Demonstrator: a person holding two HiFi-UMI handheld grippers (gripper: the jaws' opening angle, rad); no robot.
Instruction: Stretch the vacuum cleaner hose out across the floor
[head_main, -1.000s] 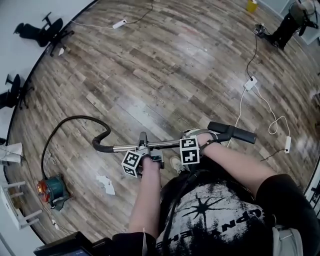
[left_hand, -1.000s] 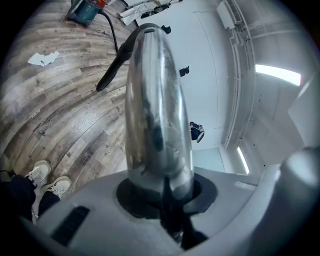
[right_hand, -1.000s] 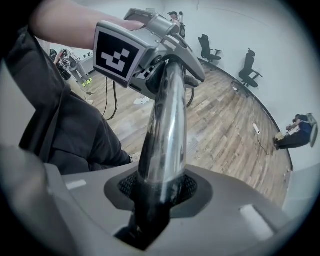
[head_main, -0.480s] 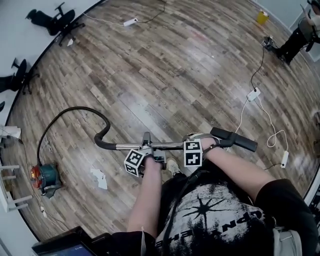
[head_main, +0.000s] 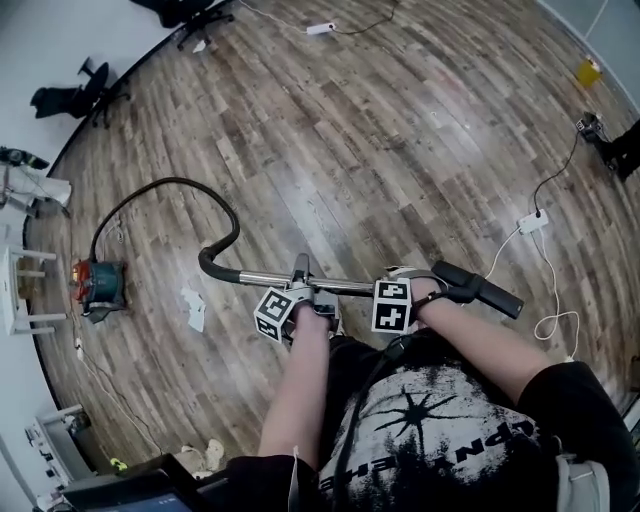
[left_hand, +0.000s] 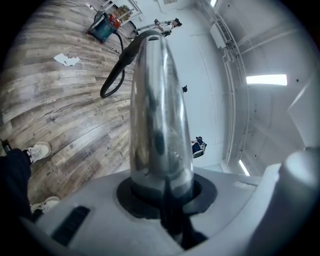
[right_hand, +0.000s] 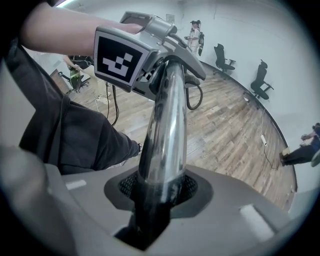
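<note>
a bare office-like room: plank floor (head_main: 400, 130), office chairs (head_main: 86, 95) along the white wall (head_main: 60, 35) (power strips (head_main: 531, 222), loose cables (head_main: 548, 325))

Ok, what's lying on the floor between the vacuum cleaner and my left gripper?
Head view: only a white paper scrap on the wood floor. The black hose arcs around the far side to the metal tube.

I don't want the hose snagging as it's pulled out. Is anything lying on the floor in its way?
A white paper scrap lies beside the hose, apart from it. Beyond the black end of the wand, a white power strip with cables lies on the floor. Nothing else visible nearby.
</note>
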